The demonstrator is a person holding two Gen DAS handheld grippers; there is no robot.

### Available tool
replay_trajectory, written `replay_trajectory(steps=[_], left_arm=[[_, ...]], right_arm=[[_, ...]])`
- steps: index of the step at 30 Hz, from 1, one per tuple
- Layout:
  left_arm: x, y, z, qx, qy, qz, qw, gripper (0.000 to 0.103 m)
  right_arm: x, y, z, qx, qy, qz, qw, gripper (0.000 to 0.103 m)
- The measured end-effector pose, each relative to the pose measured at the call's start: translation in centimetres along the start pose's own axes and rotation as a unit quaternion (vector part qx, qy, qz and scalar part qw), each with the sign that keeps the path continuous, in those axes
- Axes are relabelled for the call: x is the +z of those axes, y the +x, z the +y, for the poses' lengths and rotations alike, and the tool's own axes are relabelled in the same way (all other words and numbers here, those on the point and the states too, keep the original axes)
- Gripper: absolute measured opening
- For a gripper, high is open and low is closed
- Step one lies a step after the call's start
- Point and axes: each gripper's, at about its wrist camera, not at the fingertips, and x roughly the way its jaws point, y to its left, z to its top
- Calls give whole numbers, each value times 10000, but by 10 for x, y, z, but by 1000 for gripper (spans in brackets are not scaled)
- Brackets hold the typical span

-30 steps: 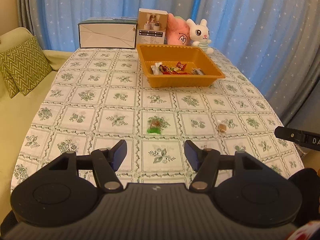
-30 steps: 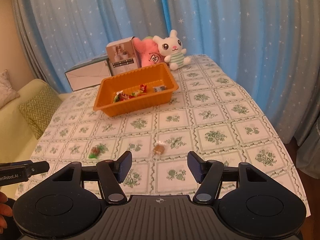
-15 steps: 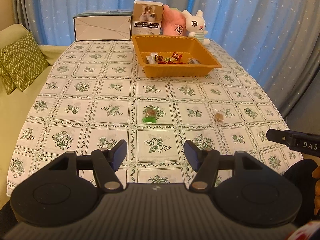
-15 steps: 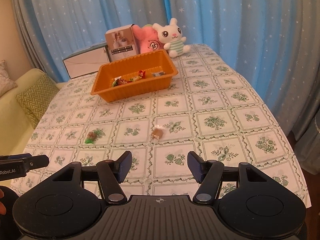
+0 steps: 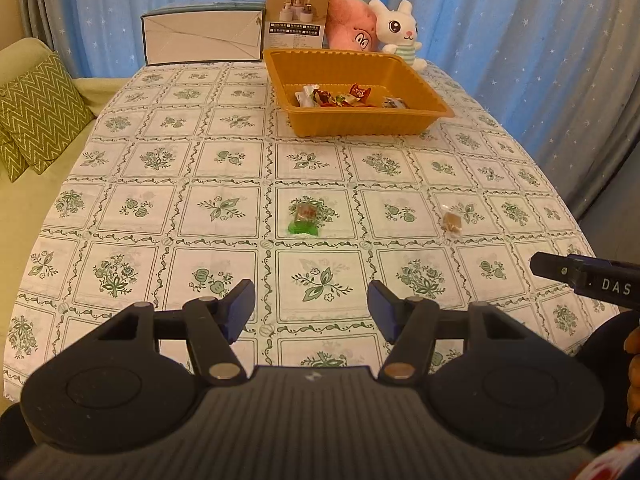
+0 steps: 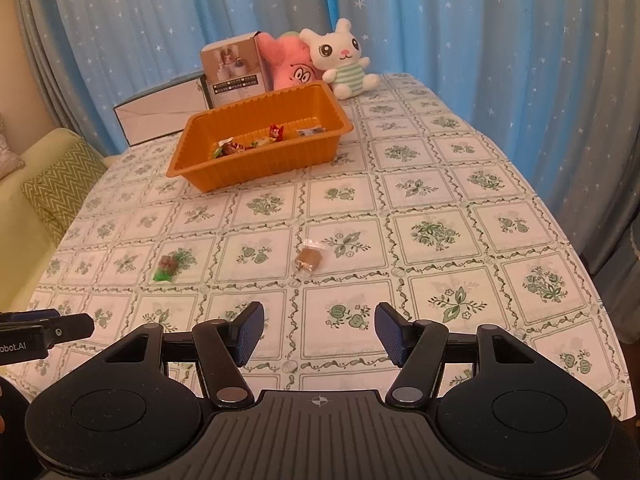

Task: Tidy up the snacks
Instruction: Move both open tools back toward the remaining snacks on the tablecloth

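Hovering over the near edge of the table, the left gripper [image 5: 311, 306] and right gripper [image 6: 319, 334] both stand released, nothing between the jaws. Two sweets wait outside the orange tray [image 5: 356, 126]: the green-wrapped candy [image 5: 305, 218] and, well apart from it, the brown candy [image 6: 308, 259]. The pick-up looks not yet started; next, each gripper must descend and straddle its sweet.

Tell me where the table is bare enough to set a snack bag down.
Bare cloth left of the orange tray, toward the cushion. More right of the brown candy. The far edge is crowded: white box, carton, plush toys.
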Motion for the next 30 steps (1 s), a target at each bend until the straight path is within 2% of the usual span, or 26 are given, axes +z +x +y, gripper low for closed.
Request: replay_trajectory(steps=[17,21,30], left_arm=[[14,54,9,-54,24,153,9999,57],[19,68,11,-73,3,184,9998,52],[31,90,13,-121,-30,150,9998,52]], right_arm=[[2,55,3,-69,-18,72,9999,61],[2,70,3,-96,7,145,9998,61],[16,103,9,-87,15,93,9999,61]])
